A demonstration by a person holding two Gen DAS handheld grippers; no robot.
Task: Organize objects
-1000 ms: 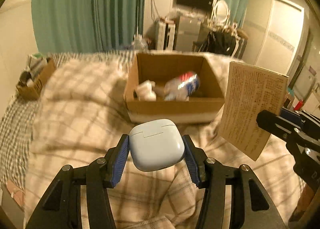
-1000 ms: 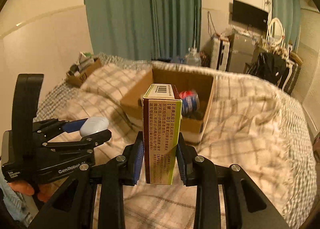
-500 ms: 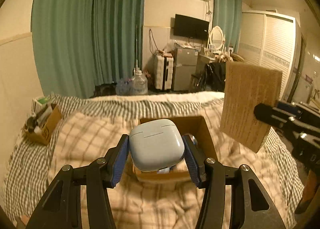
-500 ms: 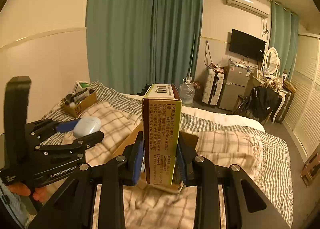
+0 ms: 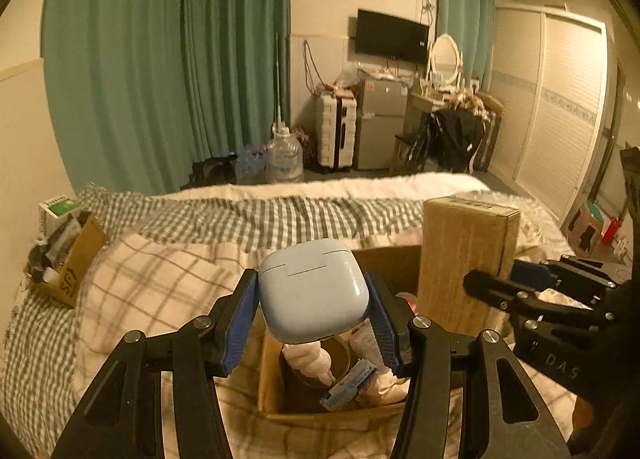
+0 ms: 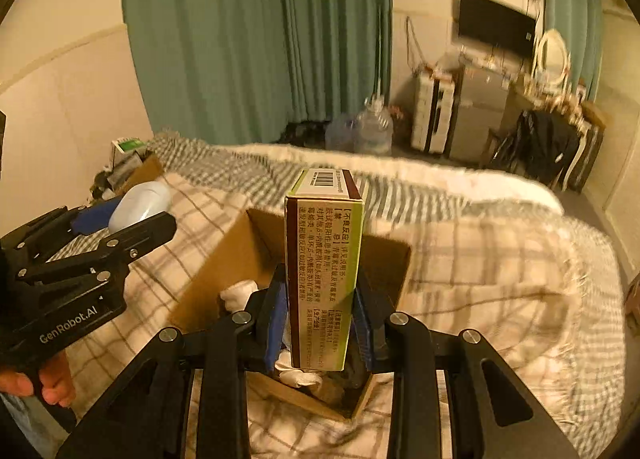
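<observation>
Left gripper [image 5: 314, 313] is clamped on the pale blue earbud case [image 5: 313, 290], pads on its two side faces, held in the air over the open cardboard box [image 5: 280, 407] on the plaid blanket [image 5: 160, 283]. My read: the case is light, rigid and has a glossy rounded shell, so it will tend to squirt out of the pads if you squeeze off-centre. Keep the pinch across the widest part, below the lid seam, so you don't pop the lid. It should survive a short drop onto the soft stuff in the box, but lower it rather than toss.

Box contents from the left wrist view: white cloth-like bundle [image 5: 308, 359], a blue item [image 5: 350, 381]; the rest I can't make out.

Right gripper [image 6: 320, 323] is pinching the medicine carton [image 6: 324, 283] by its lower half, carton upright, barcode end up, above the same box. Judgement: thin card, light, crushable. Your grip on the two broad faces is the right place, but ease off the force or the walls will dent. Top-heavy hold, so expect it to tip on release; lay it flat or lean it on the box wall.
</observation>
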